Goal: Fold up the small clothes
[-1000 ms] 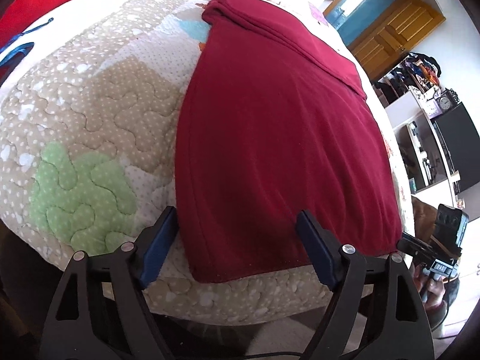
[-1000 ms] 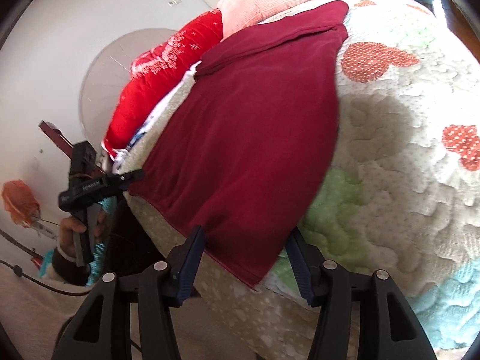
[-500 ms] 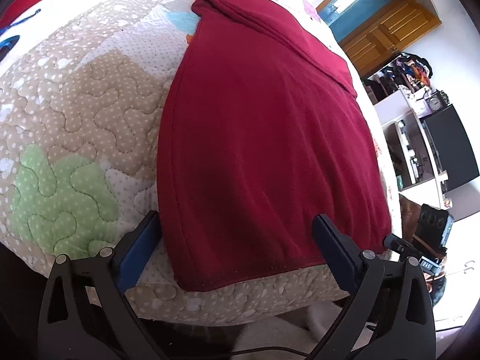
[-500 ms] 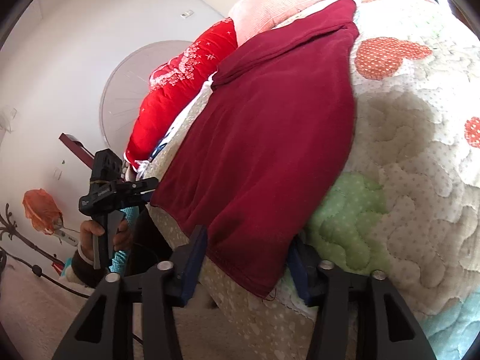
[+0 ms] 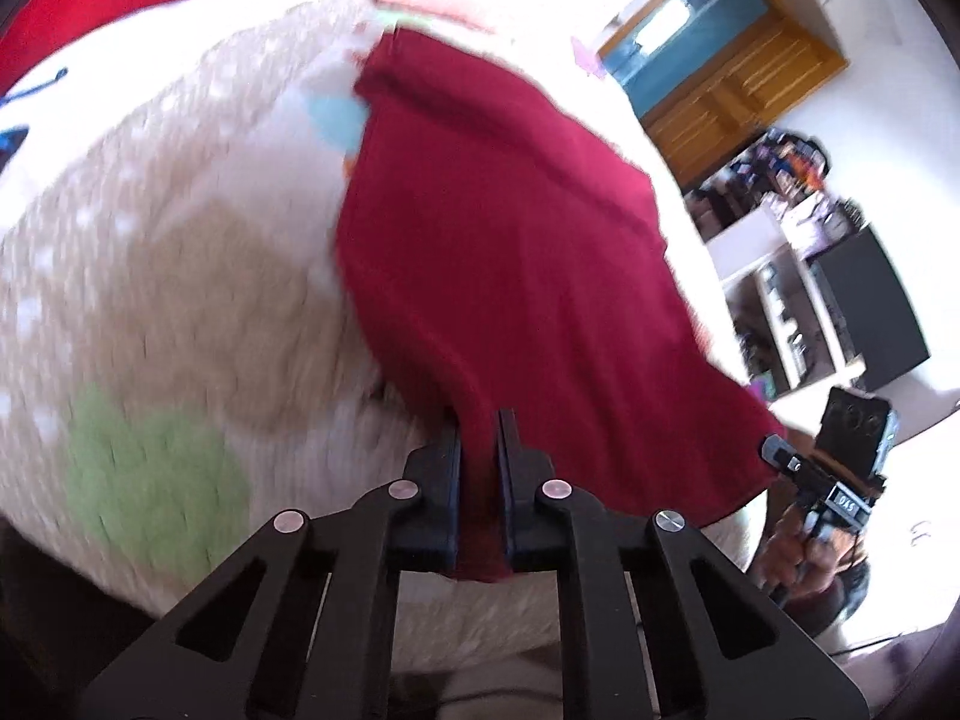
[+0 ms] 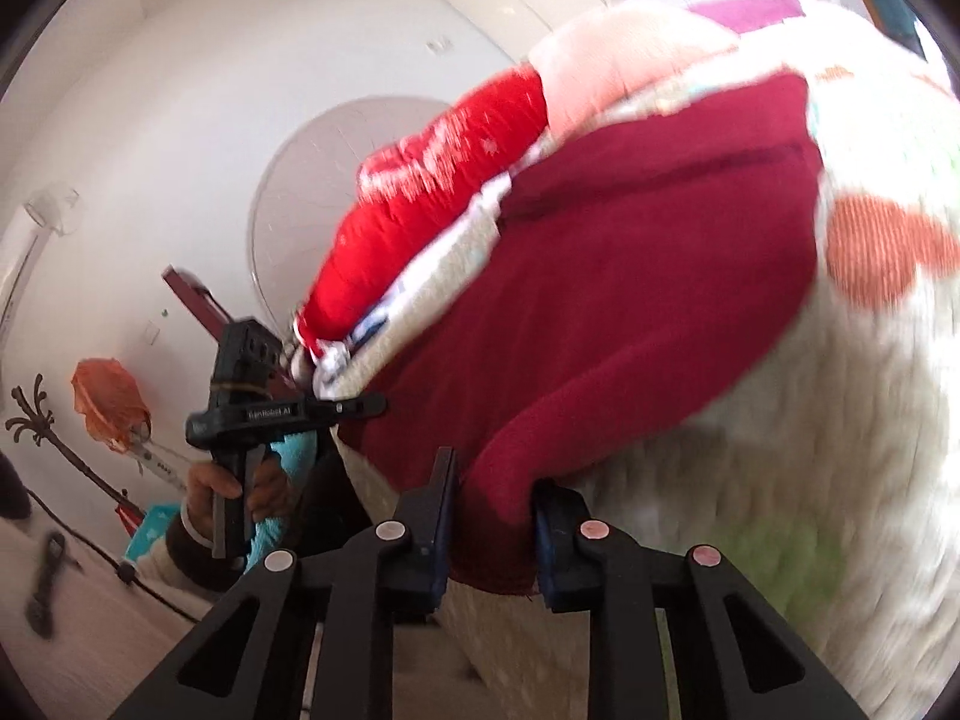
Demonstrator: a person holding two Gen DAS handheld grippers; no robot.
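A dark red garment lies spread on a quilted bed. My left gripper is shut on its near left corner, and a strip of cloth hangs down between the fingers. In the right wrist view the garment bunches up at its near right corner between the jaws of my right gripper. Those jaws are still closing, with the pads pressing the fold. Both corners are lifted off the quilt. Each view shows the other gripper at the far corner: the right gripper and the left gripper.
A red pillow and a pink pillow lie at the head of the bed. Wooden cabinets, cluttered white shelves and a black box stand beyond the bed's right side. A person's hand holds the left gripper.
Both grippers went from open around the garment's near hem to closed on its corners. The near edge has risen off the quilt and bunched, and both views have tilted up.
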